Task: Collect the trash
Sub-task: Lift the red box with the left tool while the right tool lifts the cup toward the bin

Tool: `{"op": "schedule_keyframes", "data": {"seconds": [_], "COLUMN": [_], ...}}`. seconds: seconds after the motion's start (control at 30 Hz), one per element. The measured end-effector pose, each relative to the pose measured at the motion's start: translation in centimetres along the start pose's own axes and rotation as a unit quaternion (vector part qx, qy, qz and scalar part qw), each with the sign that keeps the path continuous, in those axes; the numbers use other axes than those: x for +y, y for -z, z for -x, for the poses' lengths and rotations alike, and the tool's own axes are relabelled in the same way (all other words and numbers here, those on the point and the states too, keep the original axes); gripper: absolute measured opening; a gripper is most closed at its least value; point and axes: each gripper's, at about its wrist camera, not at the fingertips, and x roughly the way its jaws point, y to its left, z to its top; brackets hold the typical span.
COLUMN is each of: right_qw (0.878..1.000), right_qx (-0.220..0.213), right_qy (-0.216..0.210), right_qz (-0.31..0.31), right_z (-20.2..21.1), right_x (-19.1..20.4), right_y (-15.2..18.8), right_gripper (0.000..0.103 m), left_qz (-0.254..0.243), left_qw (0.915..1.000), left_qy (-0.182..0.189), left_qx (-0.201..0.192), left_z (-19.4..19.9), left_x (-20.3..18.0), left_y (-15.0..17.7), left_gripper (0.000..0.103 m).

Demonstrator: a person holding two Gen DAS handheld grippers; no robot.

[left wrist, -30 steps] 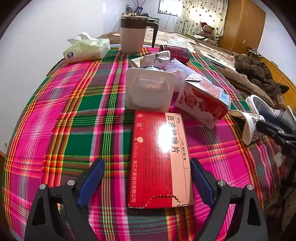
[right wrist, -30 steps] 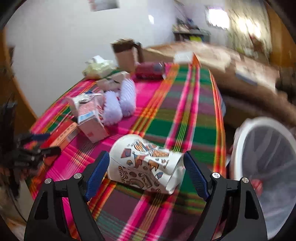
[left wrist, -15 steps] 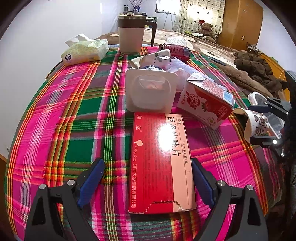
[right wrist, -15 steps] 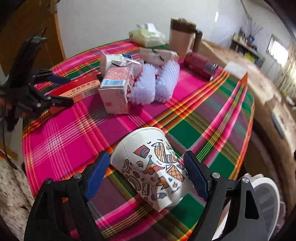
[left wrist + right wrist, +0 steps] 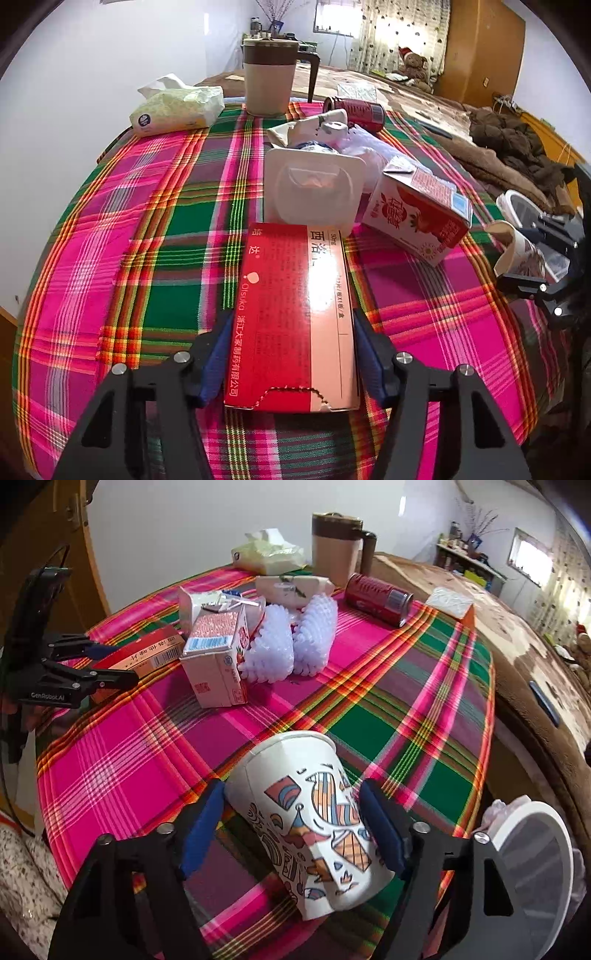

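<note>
My left gripper (image 5: 293,350) is shut on a flat red medicine box (image 5: 291,314) that rests on the plaid tablecloth (image 5: 166,229). My right gripper (image 5: 291,827) is shut on a patterned paper cup (image 5: 314,819) lying on its side at the table's near edge. Both show in the other view too: the right gripper with the cup (image 5: 517,254), the left gripper (image 5: 96,664) on the red box (image 5: 147,651). Beyond lie a strawberry milk carton (image 5: 417,218), a white plastic tub (image 5: 314,188) and a red can (image 5: 354,110).
A white mesh trash bin (image 5: 532,867) stands beside the table at lower right. A tissue pack (image 5: 177,107), a brown-and-beige jug (image 5: 269,77), white foam netting (image 5: 291,642) and crumpled wrappers (image 5: 314,127) sit at the far side. A bed with a brown blanket (image 5: 480,147) lies beyond.
My left gripper closed its jaws onto the red box. My right gripper closed onto the paper cup and swung from facing the bin towards the table.
</note>
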Motion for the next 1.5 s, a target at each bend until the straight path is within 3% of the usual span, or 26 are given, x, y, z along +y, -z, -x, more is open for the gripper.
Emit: {"op": "schedule_keyframes", "data": {"seconds": [0.43, 1.07, 1.5], "right_qw": [0.994, 0.973, 0.944], "right_qx": [-0.074, -0.135, -0.160], "right_qy": [0.041, 0.096, 0.167], "right_qz": [-0.071, -0.161, -0.238], "right_z": [3.0, 7.8, 10.9], "right_x": [0.0, -1.8, -6.6], "right_y": [0.8, 3.5, 5.5], "right_gripper": [0.039, 0.036, 0.036], "left_qz": [0.005, -0.049, -0.110], "left_qw": [0.9997, 0.9935, 0.9823], "left_qy": [0.011, 0.073, 0.127], "left_qx": [-0.021, -0.072, -0.082], "left_z": [1.3, 4.3, 3.5], "left_x": [-0.5, -7.2, -14.9], "left_y": [0.1, -3.0, -6.6], "left_gripper": [0.063, 0.063, 0.063]}}
